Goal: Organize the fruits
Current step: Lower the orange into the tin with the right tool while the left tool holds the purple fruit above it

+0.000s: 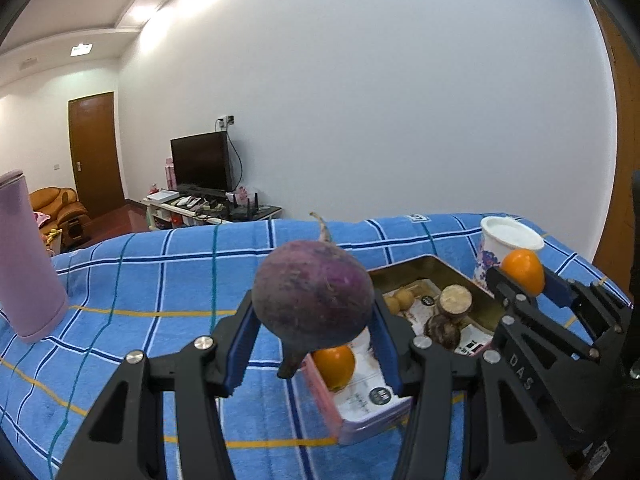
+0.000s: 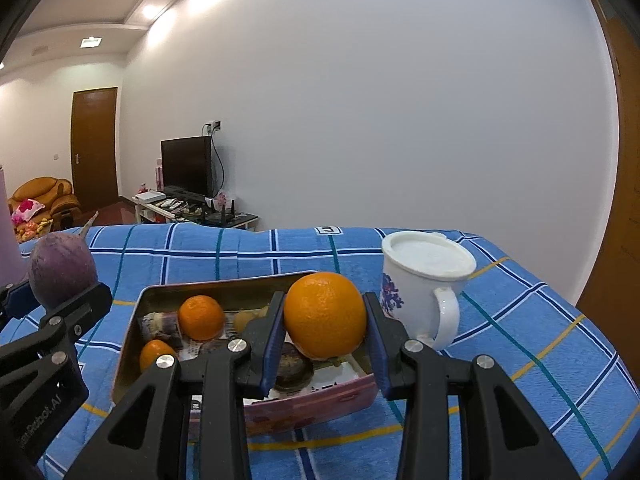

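Observation:
My left gripper (image 1: 314,320) is shut on a round purple radish (image 1: 312,296), held above the near left corner of the pink tin box (image 1: 360,420). The same radish (image 2: 62,268) shows at the left edge of the right wrist view. My right gripper (image 2: 325,336) is shut on a large orange (image 2: 325,316) above the tin box (image 2: 312,404); that orange (image 1: 522,270) also shows in the left wrist view. Inside the tin lie two small oranges (image 2: 201,317) (image 2: 154,354), a cut purple-skinned root (image 1: 454,300) and small yellowish fruits (image 1: 400,300).
A white lidded mug (image 2: 424,280) with blue flowers stands just right of the tin. A tall pink cylinder (image 1: 24,256) stands at the table's left. The table wears a blue checked cloth (image 1: 160,280). Beyond are a TV stand, a door and a white wall.

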`<state>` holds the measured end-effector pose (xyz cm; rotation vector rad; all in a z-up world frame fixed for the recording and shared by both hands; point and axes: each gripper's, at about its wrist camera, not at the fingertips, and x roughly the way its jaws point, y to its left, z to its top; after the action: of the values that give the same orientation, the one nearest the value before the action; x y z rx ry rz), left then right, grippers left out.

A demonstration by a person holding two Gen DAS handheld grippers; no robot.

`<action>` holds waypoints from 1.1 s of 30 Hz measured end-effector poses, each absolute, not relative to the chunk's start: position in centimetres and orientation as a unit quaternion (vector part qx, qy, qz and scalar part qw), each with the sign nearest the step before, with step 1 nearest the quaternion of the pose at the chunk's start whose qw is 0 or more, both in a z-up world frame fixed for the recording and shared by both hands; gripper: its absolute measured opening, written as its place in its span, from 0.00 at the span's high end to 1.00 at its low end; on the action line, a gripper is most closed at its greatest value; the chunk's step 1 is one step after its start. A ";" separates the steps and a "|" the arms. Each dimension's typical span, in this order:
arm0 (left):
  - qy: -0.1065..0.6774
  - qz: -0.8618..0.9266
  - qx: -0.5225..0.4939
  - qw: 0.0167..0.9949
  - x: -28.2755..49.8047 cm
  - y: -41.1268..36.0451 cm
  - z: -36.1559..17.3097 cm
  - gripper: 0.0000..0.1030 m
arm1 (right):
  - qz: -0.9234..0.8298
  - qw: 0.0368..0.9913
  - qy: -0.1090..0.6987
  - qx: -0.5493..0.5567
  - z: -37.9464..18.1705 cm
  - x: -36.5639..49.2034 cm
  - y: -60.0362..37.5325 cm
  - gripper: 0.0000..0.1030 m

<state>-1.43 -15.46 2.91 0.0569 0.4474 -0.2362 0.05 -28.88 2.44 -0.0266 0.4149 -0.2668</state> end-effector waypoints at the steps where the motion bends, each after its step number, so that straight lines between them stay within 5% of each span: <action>1: 0.222 -0.118 0.028 0.967 -1.4 -15.6 2.9 0.47 | -0.132 0.969 0.206 -0.013 2.3 0.1 -29.0 0.62; 33: 0.264 -0.126 -0.002 0.956 2.9 -15.8 2.2 0.47 | -0.097 0.959 0.266 -0.002 2.5 6.6 -28.8 0.62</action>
<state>2.88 -15.78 2.24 -0.0044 0.5357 -0.2557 6.59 -28.79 2.51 -0.0040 0.5395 -0.1973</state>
